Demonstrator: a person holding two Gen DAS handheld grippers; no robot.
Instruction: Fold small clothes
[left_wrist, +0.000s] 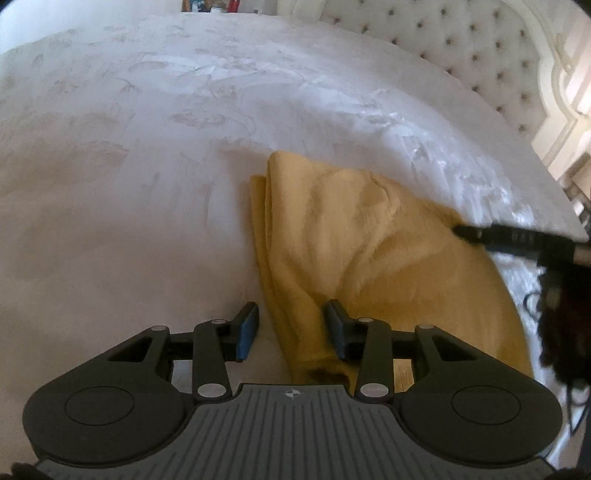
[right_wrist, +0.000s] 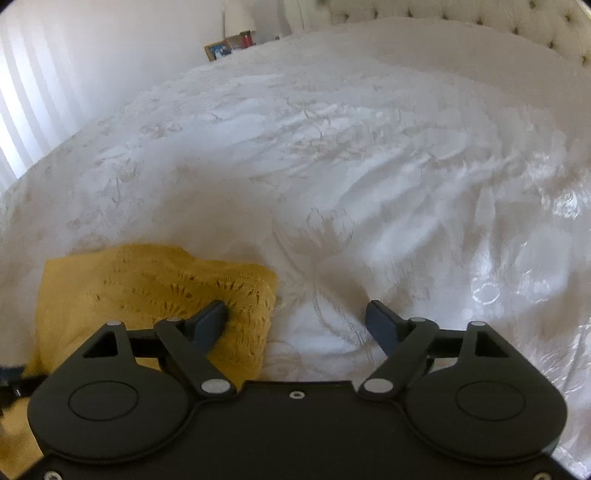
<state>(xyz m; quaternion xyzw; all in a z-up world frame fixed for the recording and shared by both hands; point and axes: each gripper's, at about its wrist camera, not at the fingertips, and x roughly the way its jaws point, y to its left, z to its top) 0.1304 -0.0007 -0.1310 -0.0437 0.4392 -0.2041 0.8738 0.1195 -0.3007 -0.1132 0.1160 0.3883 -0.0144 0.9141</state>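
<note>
A yellow knitted garment (left_wrist: 351, 240) lies folded on the white bedspread (left_wrist: 147, 147). My left gripper (left_wrist: 291, 328) is open and straddles the garment's near left edge, with cloth between the jaws. My right gripper (right_wrist: 297, 321) is open wide at the garment's (right_wrist: 147, 284) right edge; its left finger (right_wrist: 210, 317) rests against the lacy knit, and its right finger (right_wrist: 380, 321) is over bare bedspread (right_wrist: 369, 166). The right gripper's finger also shows in the left wrist view (left_wrist: 498, 236) at the garment's far right side.
A tufted headboard (left_wrist: 461, 48) runs along the bed's far right side. A picture frame (right_wrist: 218, 50) and small items stand beyond the bed. Curtains (right_wrist: 22, 92) hang at the left.
</note>
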